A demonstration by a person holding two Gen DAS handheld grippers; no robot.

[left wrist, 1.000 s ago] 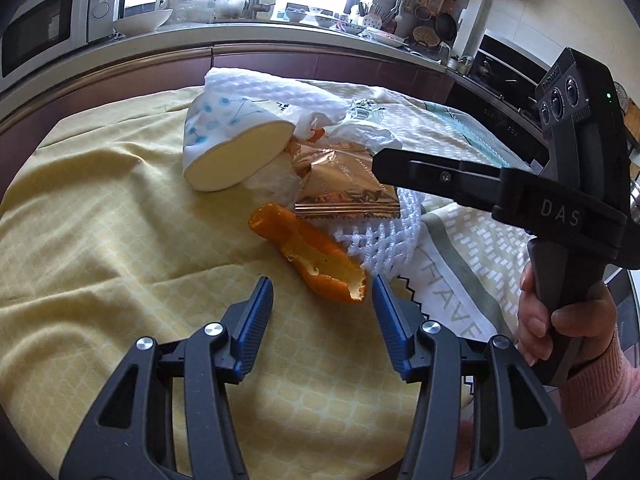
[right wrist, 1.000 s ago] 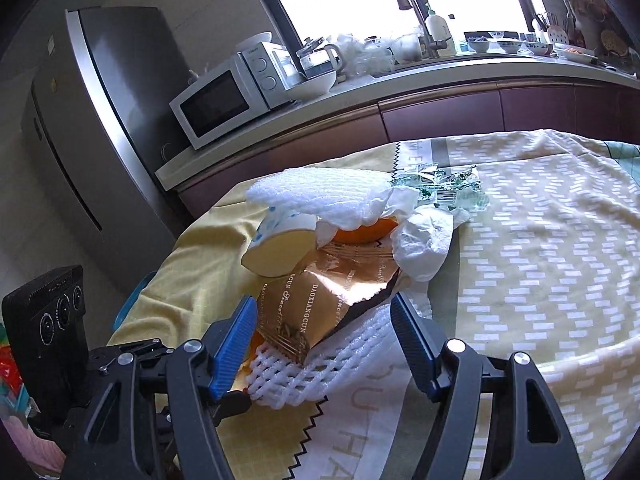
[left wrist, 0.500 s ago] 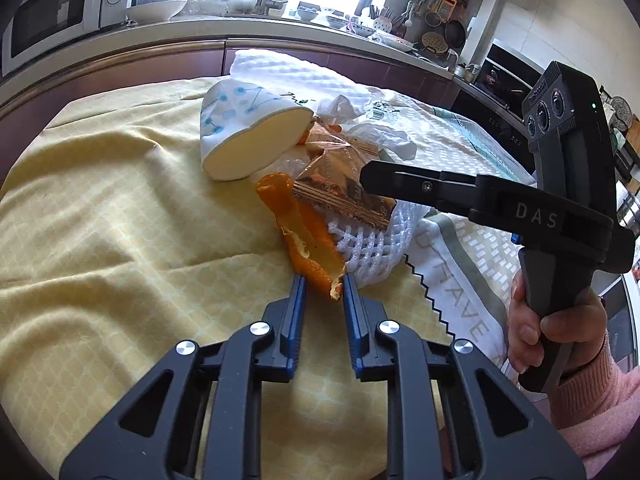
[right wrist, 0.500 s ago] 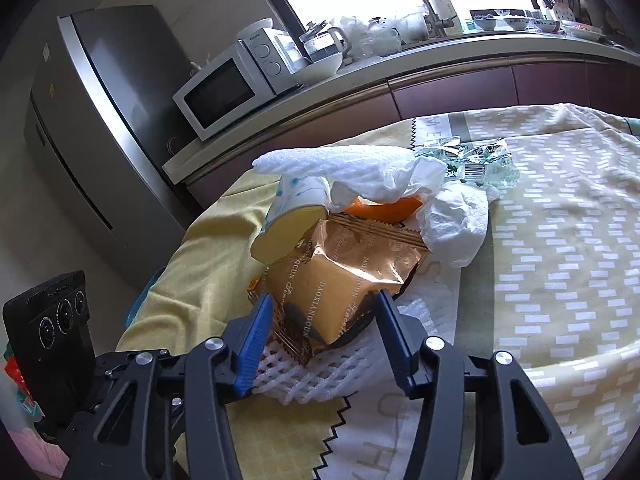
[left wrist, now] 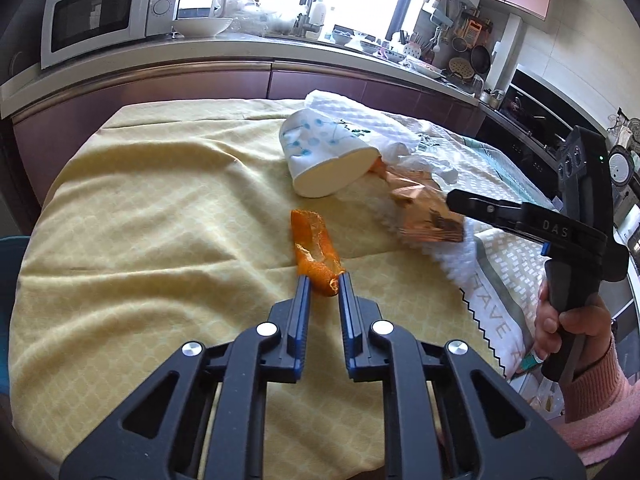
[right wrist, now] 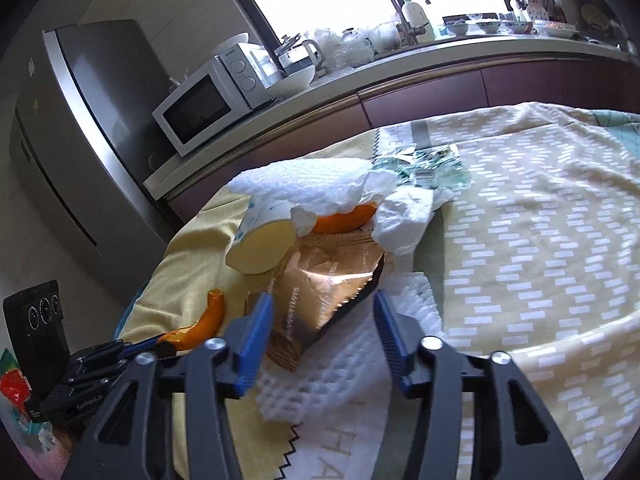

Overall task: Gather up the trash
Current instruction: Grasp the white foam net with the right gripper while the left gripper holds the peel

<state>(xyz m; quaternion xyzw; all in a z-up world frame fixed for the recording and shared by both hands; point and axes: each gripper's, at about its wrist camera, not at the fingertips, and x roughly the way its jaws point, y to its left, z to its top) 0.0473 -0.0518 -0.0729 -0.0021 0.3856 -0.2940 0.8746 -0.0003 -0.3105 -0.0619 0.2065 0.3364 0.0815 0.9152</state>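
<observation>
A curled orange peel [left wrist: 314, 246] sticks out from my left gripper [left wrist: 324, 280], whose jaws are closing and press on its near end; the peel [right wrist: 204, 324] hangs left of the trash pile. My right gripper [right wrist: 322, 297] straddles a gold snack wrapper [right wrist: 328, 280] lying on white foam netting [right wrist: 332, 380]. Its jaws are opening; the right pad stands off the wrapper, so it is open. Behind lie a tipped paper cup [left wrist: 324, 152], a second orange peel [right wrist: 344, 218], a crumpled tissue [right wrist: 404, 220] and a green wrapper [right wrist: 432, 164].
A yellow tablecloth [left wrist: 140, 220] covers the round table, its edge close to both grippers. A person's hand [left wrist: 568, 320] in a pink sleeve holds the right gripper's handle. A counter with a microwave [left wrist: 96, 12] and a fridge [right wrist: 92, 128] runs behind the table.
My left gripper shut on the orange peel and drew it left, away from the pile. The right gripper narrowed around the gold wrapper, then widened again.
</observation>
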